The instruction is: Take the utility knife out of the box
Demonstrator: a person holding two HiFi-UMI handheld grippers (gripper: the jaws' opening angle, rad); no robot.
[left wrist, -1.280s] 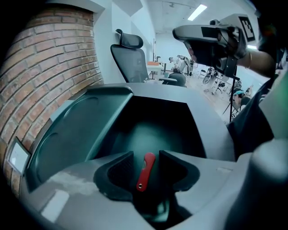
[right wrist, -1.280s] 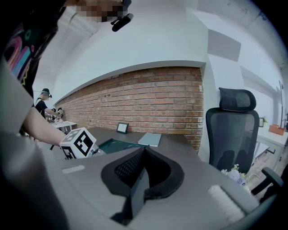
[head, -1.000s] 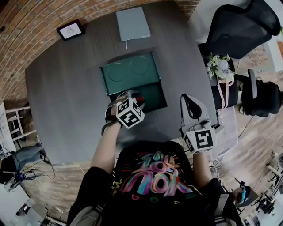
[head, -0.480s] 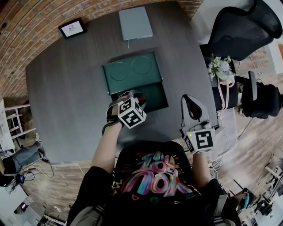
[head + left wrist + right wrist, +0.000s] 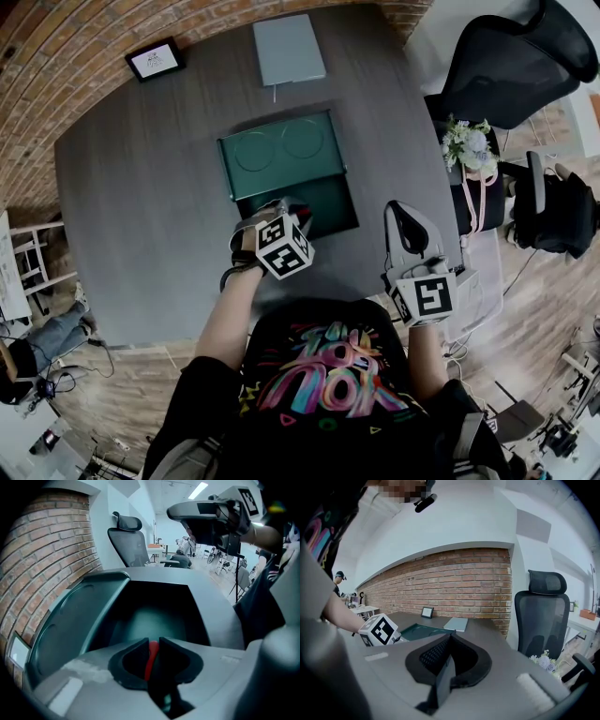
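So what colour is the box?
The box is dark green; head view shows it best.

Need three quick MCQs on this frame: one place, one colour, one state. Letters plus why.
1. The left gripper hangs over: A the picture frame; B the open box; C the office chair.
2. The thing between its jaws is: A red; B blue; C yellow.
3. The box's lid is: A shut; B missing; C folded back open.
Key: B, the box's dark inside lies right under the jaws; A, the jaws are closing on the red utility knife; C, the lid lies opened back, inner side up.
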